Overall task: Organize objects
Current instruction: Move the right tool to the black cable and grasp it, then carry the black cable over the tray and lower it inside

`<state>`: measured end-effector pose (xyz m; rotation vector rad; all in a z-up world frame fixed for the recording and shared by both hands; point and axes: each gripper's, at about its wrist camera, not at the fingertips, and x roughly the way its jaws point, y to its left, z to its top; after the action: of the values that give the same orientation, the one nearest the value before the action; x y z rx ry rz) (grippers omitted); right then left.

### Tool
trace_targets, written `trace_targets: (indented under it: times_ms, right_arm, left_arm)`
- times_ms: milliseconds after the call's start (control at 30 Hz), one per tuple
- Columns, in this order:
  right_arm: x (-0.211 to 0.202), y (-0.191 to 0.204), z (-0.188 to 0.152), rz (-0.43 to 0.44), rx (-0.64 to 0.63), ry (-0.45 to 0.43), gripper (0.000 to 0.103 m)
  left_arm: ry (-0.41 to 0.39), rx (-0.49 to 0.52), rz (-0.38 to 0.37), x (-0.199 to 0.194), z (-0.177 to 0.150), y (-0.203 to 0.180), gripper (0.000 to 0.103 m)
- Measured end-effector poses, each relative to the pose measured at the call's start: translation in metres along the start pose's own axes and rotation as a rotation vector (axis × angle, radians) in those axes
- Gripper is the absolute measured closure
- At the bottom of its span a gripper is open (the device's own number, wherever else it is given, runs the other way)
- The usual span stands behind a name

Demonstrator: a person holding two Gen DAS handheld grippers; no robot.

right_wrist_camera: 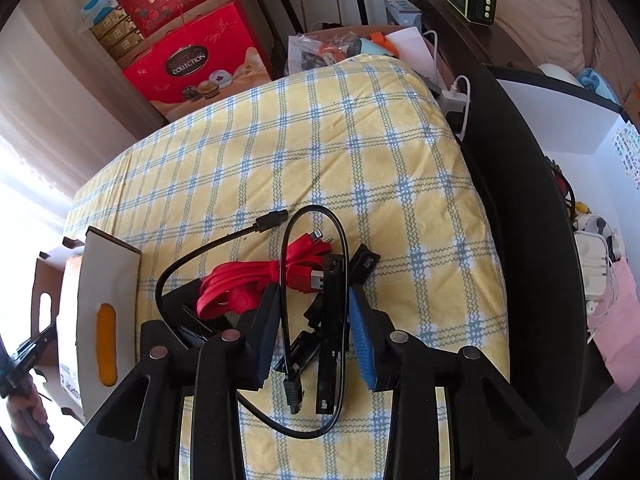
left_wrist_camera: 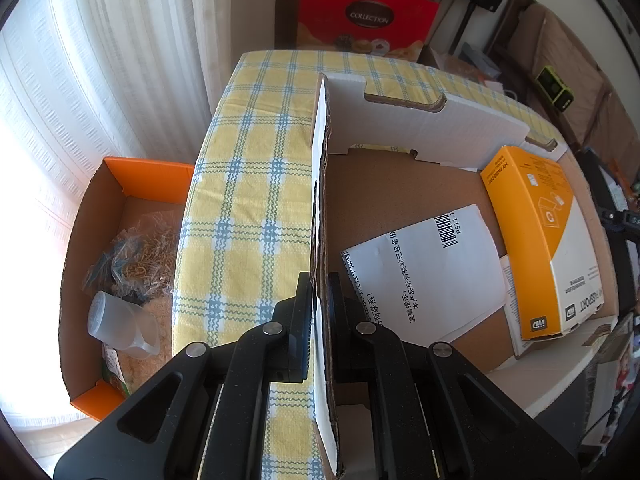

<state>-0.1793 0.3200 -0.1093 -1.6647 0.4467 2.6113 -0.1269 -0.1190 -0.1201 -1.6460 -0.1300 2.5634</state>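
Rightward, open cloth (right_wrist_camera: 320, 152) beyond cables (right_wrist_camera: 304, 280)

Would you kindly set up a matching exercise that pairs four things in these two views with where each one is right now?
Things:
1. orange hard-drive box
2. red cable
3. clear plastic cup
4. white box wall

Places:
A. clamped in the left gripper
B. on the checked cloth
C. in the orange-rimmed carton beside the table
D. inside the open white box

Pairs: 1-D, 2-B, 3-C, 4-A
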Motion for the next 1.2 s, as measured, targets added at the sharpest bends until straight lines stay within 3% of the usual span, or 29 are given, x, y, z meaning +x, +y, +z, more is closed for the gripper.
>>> trace_targets:
  times_ms: [333, 567, 833, 1200]
  right_arm:
    - [-0.059, 0.01, 0.014, 0.059, -0.007, -0.109, 0.07]
    - [-0.081, 0.037, 0.021, 0.134, -0.044, -0.126, 0.07]
    - [-0.064, 0.121, 0.015, 0.25, -0.166, -0.056, 0.07]
    - [-0.013, 0.239, -0.005, 0.299, -0.322, 0.06, 0.07]
  left_arm:
    - [0.001, 0.001, 0.003, 0.0, 0.001, -0.001, 0.097]
    - [-0.001, -0.005, -0.003, 0.0, 0.001, -0.001, 0.097]
    - [0.0, -0.011, -0.007, 0.0, 0.001, 0.001, 0.097]
    - [0.0, -0.013, -0.007, 0.0, 0.002, 0.002, 0.097]
